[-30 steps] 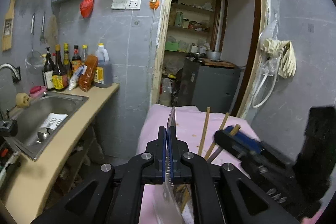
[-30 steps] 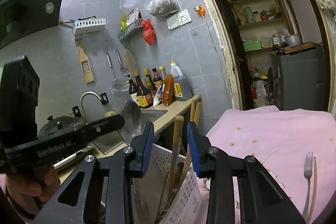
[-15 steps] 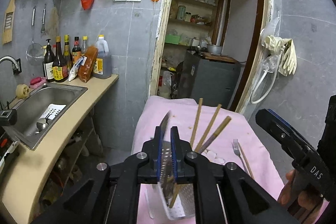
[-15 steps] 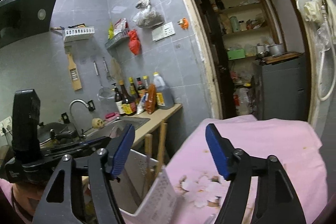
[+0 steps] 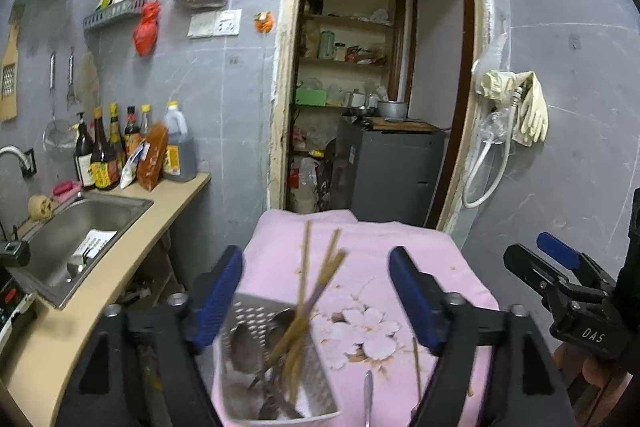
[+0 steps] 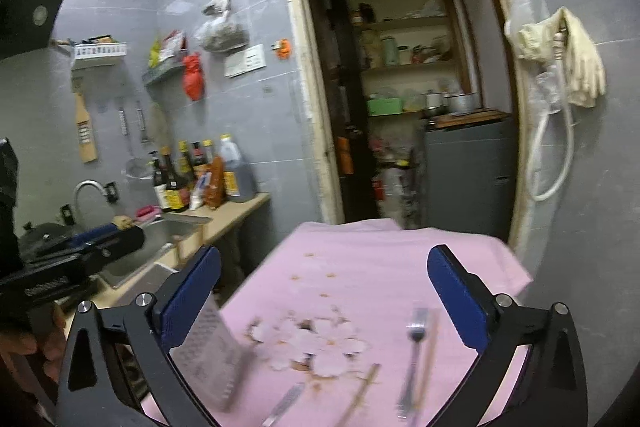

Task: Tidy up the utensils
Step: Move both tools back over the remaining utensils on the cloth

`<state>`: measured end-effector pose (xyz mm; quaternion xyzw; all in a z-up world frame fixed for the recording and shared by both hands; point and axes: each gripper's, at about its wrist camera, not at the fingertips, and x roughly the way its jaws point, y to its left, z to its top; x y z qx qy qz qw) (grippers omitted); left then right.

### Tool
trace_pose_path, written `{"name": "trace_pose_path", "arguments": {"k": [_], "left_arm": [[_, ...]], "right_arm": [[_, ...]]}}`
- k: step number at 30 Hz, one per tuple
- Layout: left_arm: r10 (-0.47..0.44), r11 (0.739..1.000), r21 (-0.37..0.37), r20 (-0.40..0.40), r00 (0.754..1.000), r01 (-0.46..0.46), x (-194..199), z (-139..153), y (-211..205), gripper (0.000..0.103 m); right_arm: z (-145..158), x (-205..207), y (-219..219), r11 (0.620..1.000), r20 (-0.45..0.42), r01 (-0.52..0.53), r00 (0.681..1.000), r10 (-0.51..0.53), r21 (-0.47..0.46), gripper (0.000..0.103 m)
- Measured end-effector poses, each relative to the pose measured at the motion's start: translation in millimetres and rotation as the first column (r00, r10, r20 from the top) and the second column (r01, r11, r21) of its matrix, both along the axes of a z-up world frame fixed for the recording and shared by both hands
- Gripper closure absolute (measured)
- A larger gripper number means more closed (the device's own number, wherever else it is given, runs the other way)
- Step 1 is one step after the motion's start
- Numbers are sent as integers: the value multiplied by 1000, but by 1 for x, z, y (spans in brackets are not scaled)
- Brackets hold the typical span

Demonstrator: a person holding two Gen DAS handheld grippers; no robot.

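1. Left tool (image 5: 316,301): a sec ago it was clamped on a flat metal utensil; now jaws are opening, nothing is pinched between them. The white perforated caddy (image 5: 280,367) is seen below and between the jaws, not gripped.
2. Right tool (image 6: 324,295): was part-closed around a wooden stick over the caddy; now jaws are opening too, spread wide, nothing held. It is pointed at the pink cloth (image 6: 380,259) instead.
3. Caddy contents, left-wrist view: wooden chopsticks (image 5: 320,279) are leaned upright, w/ spoons (image 5: 244,343) and other metal pieces lower down. The metal utensil let go is judged to be inside now; exact piece can't be told (blur).
4. Caddy is stood on the near-left corner of the cloth-covered worktop.
5. Left out on the cloth: a fork (image 6: 414,343), a loose chopstick (image 6: 362,395) near it, and a flat metal piece (image 6: 286,403) nearer the caddy.
6. Meaning: two drop-offs are judged done; both tools are freed for the next pick. Task is judged well along, w/ those loose items to be collected.
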<state>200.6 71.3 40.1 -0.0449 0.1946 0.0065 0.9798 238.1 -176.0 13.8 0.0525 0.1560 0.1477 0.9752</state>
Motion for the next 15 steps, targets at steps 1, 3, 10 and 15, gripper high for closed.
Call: {"name": "trace_pose_path", "arguments": {"k": [1, 3, 10, 15], "left_arm": [[-3, 1000, 6, 6, 1000, 3, 2, 1, -6, 20], [-14, 1000, 19, 15, 1000, 14, 5, 2, -21, 14], [-57, 996, 62, 10, 998, 57, 22, -7, -67, 5], [-86, 993, 84, -36, 996, 88, 41, -22, -94, 5]], "right_arm": [[1, 1, -6, 1000, -1, 14, 1000, -14, -11, 1], [3, 3, -18, 999, -2, 42, 999, -42, -34, 1], [2, 11, -57, 991, -12, 102, 995, -103, -85, 1], [-9, 23, -85, 986, -45, 130, 990, -135, -102, 1]]}}
